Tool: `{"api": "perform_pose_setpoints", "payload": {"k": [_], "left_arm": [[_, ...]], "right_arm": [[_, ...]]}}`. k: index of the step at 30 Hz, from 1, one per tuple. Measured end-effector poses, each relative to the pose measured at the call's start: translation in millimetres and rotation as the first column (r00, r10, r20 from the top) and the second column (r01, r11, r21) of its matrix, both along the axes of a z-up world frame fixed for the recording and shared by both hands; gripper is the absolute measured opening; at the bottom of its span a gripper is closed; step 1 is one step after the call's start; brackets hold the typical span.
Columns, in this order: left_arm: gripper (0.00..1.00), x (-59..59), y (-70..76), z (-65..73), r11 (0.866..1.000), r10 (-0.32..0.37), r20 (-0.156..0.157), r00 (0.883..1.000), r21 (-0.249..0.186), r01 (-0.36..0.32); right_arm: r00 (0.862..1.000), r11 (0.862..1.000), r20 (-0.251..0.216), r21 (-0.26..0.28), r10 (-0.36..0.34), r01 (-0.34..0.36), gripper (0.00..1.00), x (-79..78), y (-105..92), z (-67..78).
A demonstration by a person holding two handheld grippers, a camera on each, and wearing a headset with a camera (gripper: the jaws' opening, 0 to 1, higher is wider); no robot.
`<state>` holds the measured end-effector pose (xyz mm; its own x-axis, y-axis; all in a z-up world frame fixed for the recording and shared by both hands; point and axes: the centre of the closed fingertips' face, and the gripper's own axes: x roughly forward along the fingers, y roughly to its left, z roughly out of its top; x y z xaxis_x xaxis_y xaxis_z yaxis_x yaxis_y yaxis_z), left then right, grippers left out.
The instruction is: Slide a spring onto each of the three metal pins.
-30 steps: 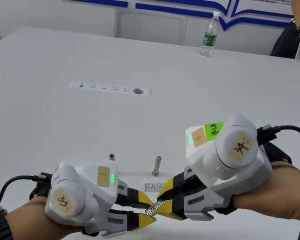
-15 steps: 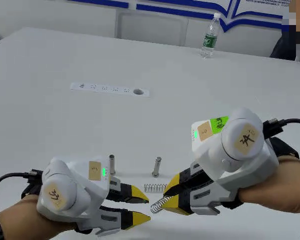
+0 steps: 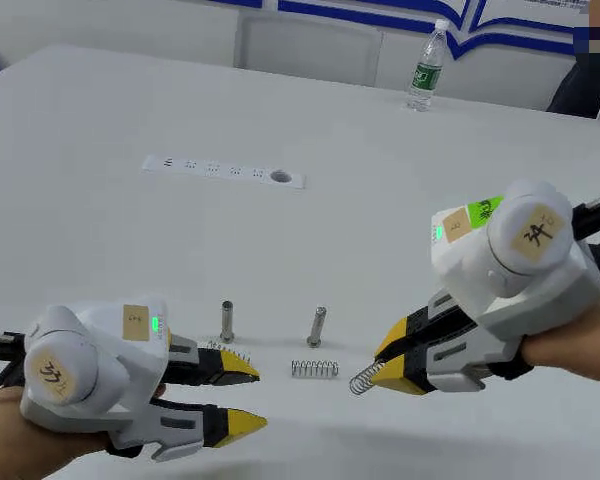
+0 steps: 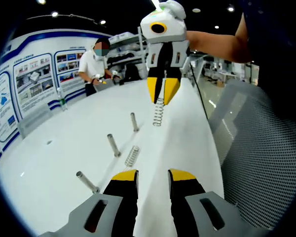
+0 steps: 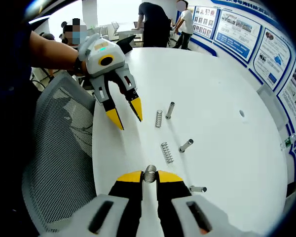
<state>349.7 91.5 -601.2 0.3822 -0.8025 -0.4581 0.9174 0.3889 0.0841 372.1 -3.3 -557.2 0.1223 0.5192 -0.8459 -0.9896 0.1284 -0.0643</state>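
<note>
1. The right tongs [image 3: 378, 366] are closed on one end of a spring [image 3: 361, 380]. The rest of the spring pokes out past the yellow tips, up off the tabletop [image 3: 100, 250].
2. The left tongs [image 3: 244, 398] are wide open and hold nothing.
3. Two more springs lie flat on the tabletop. The middle spring [image 3: 314, 369] is just in front of the middle pin [image 3: 317, 326]. The side spring [image 3: 228, 351] is by the left pin [image 3: 227, 320], close to the left tongs.
4. The third pin [image 5: 197, 188] stands near the right tongs. No pin has a spring on it yet.
5. I think a spring like this is very light, thin and bendy. A hard squeeze could squash it or make it ping away. It is best held gently near one end, so the open end is free to go over the top of a pin.
6. There is lots of bare room around the pins. The power strip [image 3: 223, 171] and the bottle [image 3: 425, 68] are far off.
7. The pins stand close together, so coming straight down from above looks safest. The near edge of the tabletop is close to the tongs, and a dropped spring could roll off there.
</note>
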Motion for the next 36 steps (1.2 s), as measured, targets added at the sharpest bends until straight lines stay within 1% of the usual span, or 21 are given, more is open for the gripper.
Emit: {"api": "perform_pose_setpoints", "payload": {"k": [6, 8, 11, 14, 17, 19, 22, 29, 31, 34, 36], "left_arm": [[0.28, 2.5, 17.1, -1.8, 0.998, 0.062, -0.009, 0.998, -0.013, -0.063], [0.31, 3.8, 23.4, -2.6, 0.996, 0.089, -0.015, 0.996, -0.017, -0.089], [0.33, 5.5, 31.3, -2.6, 0.993, 0.119, -0.015, 0.993, -0.021, -0.119], [0.37, 8.1, 41.5, -2.5, 0.986, 0.161, -0.019, 0.987, -0.027, -0.162], [0.4, 10.2, 47.0, -1.6, 0.981, 0.193, -0.018, 0.981, -0.03, -0.193], [0.44, 11.7, 50.8, -0.8, 0.976, 0.216, -0.024, 0.976, -0.034, -0.216], [0.45, 12.5, 54.7, 0.3, 0.972, 0.232, -0.021, 0.973, -0.035, -0.232], [0.5, 14.2, 60.9, 0.0, 0.963, 0.264, -0.029, 0.964, -0.045, -0.265], [0.5, 13.9, 61.0, 0.4, 0.963, 0.266, -0.029, 0.964, -0.047, -0.267], [0.52, 13.4, 61.1, 0.3, 0.962, 0.268, -0.03, 0.963, -0.045, -0.269], [0.53, 13.6, 61.6, 0.0, 0.961, 0.271, -0.032, 0.962, -0.046, -0.272]], "right_arm": [[1.0, 0.999, 0.011, -0.016, -0.028, 0.028, 0.11, 11.4, -12.3, 7.4], [0.999, 0.999, 0.01, -0.027, -0.035, 0.035, 0.11, 14.4, -16.6, 8.9], [0.999, 0.998, 0.014, -0.045, -0.039, 0.04, 0.11, 18.9, -22.5, 10.6], [0.999, 0.997, 0.02, -0.065, -0.045, 0.047, 0.11, 24.7, -29.0, 13.2], [0.998, 0.996, 0.023, -0.074, -0.054, 0.055, 0.11, 31.0, -33.7, 15.8], [0.998, 0.995, 0.022, -0.082, -0.06, 0.062, 0.11, 35.3, -36.9, 17.0], [0.998, 0.992, 0.023, -0.102, -0.066, 0.068, 0.11, 41.7, -41.5, 17.6], [0.997, 0.986, 0.022, -0.147, -0.076, 0.079, 0.12, 60.6, -47.8, 15.5], [0.997, 0.984, 0.027, -0.158, -0.077, 0.08, 0.12, 65.1, -48.6, 14.5], [0.997, 0.983, 0.018, -0.168, -0.077, 0.079, 0.12, 70.9, -47.3, 11.8], [0.997, 0.98, 0.016, -0.183, -0.076, 0.077, 0.12, 73.2, -48.2, 8.5]]}}
